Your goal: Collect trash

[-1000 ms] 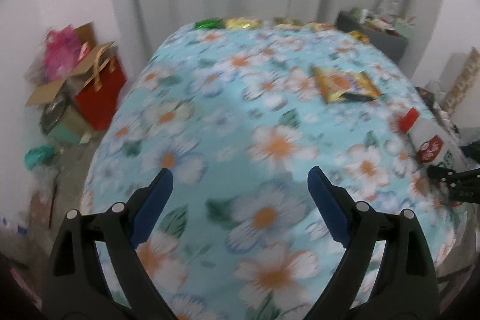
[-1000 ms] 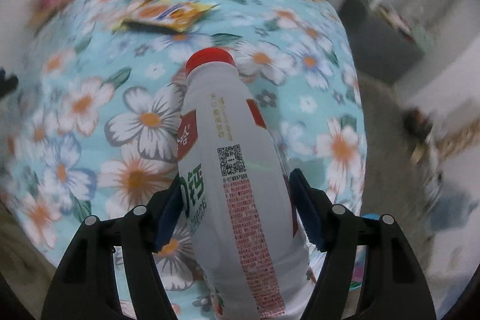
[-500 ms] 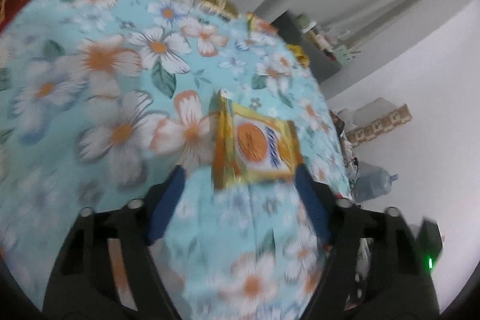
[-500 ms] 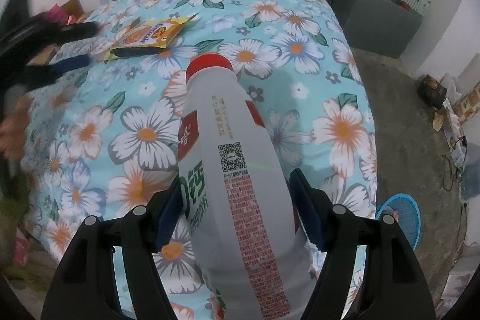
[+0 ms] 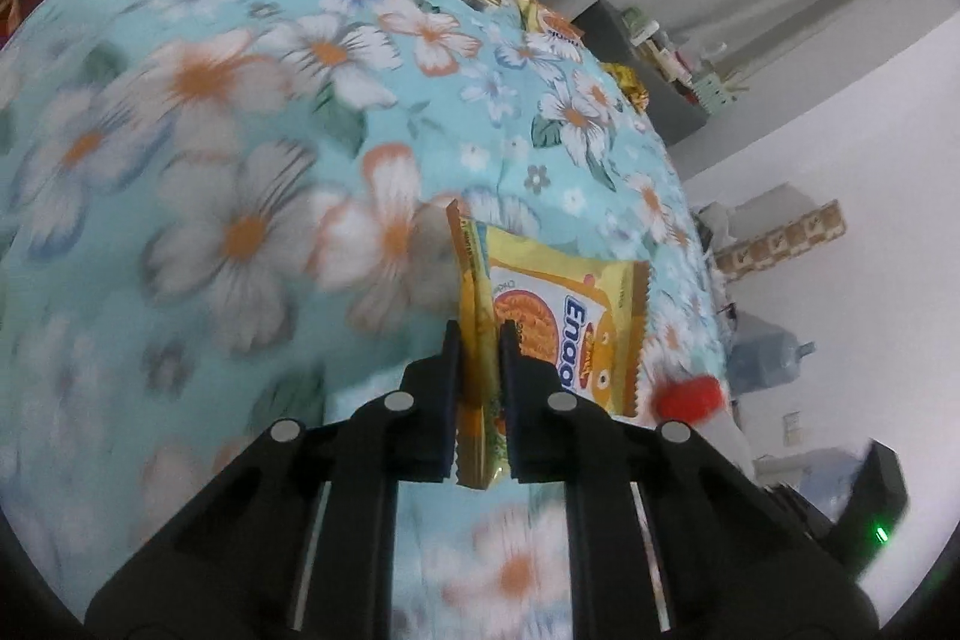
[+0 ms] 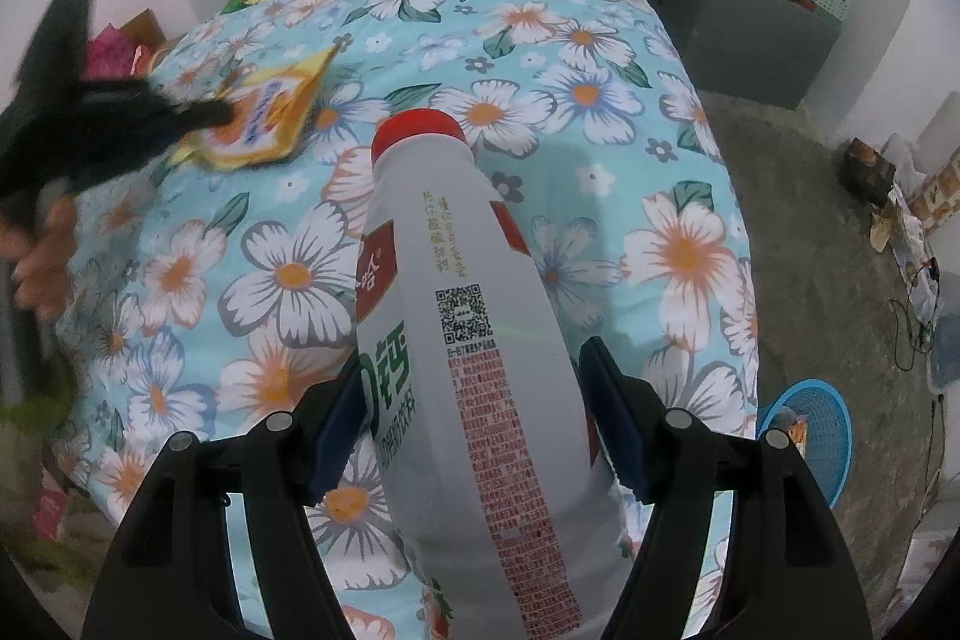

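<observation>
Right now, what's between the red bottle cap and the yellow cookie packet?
In the right wrist view, only flowered bedspread shows between the bottle's red cap and the yellow biscuit packet, which the left hand-held gripper pinches; nothing else sits there.

The white bottle (image 6: 474, 352) base runs off the frame's bottom edge; the left gripper (image 6: 210, 115) is motion-blurred.

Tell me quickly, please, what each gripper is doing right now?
Left gripper: shut on the yellow snack packet.
Right gripper: shut on the white bottle.
</observation>
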The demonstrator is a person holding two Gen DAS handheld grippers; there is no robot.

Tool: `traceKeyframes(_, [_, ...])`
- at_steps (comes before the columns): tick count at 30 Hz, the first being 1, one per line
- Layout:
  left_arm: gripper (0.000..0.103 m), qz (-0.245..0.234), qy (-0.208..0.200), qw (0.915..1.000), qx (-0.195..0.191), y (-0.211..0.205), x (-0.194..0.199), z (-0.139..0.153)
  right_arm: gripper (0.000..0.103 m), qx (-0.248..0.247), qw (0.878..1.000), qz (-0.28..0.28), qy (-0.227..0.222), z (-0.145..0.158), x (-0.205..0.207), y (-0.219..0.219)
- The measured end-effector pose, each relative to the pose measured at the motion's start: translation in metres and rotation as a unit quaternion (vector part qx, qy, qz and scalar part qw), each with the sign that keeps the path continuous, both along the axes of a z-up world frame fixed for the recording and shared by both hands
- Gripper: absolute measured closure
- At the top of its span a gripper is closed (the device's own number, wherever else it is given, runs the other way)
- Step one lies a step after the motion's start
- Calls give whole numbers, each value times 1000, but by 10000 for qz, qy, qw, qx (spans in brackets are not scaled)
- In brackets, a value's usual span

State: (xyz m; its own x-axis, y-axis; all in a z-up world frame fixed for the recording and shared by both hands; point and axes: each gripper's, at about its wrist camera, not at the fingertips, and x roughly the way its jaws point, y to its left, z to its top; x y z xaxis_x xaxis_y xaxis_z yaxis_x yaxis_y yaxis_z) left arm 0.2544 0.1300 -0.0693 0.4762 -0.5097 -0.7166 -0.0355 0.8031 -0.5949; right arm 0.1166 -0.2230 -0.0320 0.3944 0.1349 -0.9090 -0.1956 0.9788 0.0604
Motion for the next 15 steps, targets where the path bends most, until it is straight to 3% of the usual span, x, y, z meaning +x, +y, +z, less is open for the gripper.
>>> traceKeyframes(9, [89, 485, 26, 9988, -115, 39, -104, 9, 35, 574, 9981, 0, 207, 2, -17, 18])
traceKeyframes(11, [73, 454, 18, 9989, -81, 41, -125, 8, 35, 666, 9976, 8, 207, 2, -24, 25])
traceKeyframes(12, [56, 464, 31, 9989, -40, 43, -132, 7, 35, 641, 9978, 1, 186, 2, -25, 27])
traceKeyframes(13, [47, 485, 19, 9988, 8, 45, -139, 7, 35, 600, 9981, -17, 159, 1, -26, 28])
traceKeyframes(15, [45, 508, -250, 9983, 147, 49, -149, 16, 35, 617, 9979, -81, 151, 0, -27, 27])
